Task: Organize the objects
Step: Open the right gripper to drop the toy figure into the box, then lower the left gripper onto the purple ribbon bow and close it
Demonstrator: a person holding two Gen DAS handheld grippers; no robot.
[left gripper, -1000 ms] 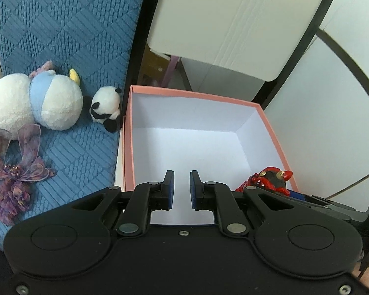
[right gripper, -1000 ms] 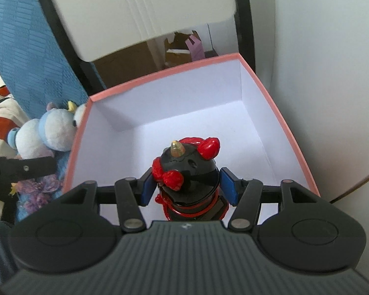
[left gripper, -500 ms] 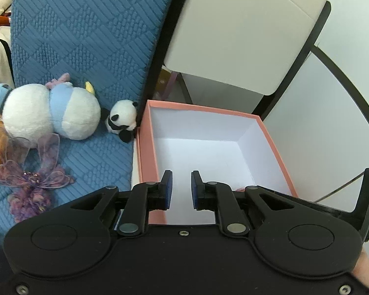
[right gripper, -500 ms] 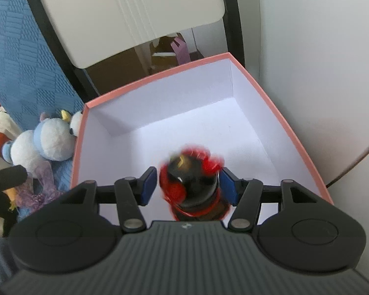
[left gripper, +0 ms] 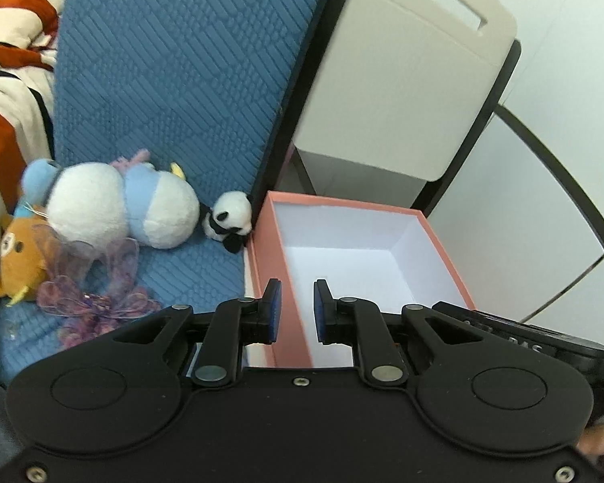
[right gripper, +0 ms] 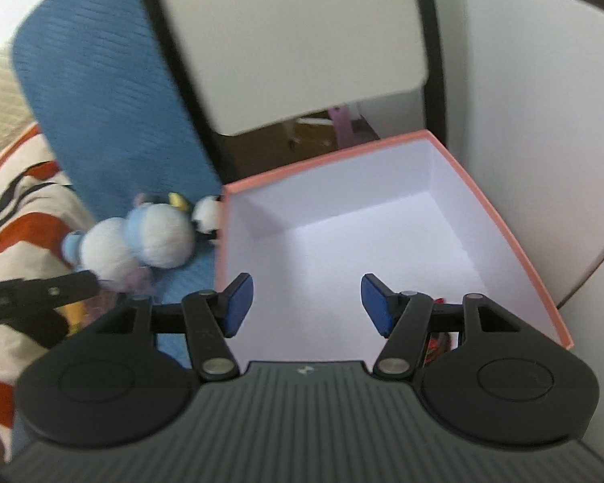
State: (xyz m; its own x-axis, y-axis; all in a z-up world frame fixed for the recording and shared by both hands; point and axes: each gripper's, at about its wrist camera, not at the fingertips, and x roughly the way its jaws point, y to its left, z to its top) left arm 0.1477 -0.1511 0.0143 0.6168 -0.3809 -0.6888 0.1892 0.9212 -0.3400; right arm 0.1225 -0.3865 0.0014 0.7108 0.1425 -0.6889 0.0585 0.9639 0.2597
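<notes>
A pink box [left gripper: 443, 237] with a white inside stands beside a blue cushion [left gripper: 173, 80]; it also shows in the right wrist view [right gripper: 515, 249]. My right gripper [right gripper: 307, 302] is open and empty above the box's near part. A bit of the red and black figure [right gripper: 437, 344] shows under its right finger, inside the box. My left gripper [left gripper: 295, 310] is nearly shut and empty, over the box's left wall. A small panda [left gripper: 229, 221], a white and blue plush [left gripper: 121, 209], an orange plush [left gripper: 18, 257] and a purple bow [left gripper: 92, 294] lie on the cushion.
A white board [left gripper: 402, 80] with a handle slot leans behind the box. White panels [left gripper: 535, 209] with black trim stand to the right. A striped orange and white cloth [left gripper: 4, 92] lies at the far left.
My right gripper has let go of the red and black figure, opened wide and pulled back. The figure now lies in the box. My left gripper has moved back and left.
</notes>
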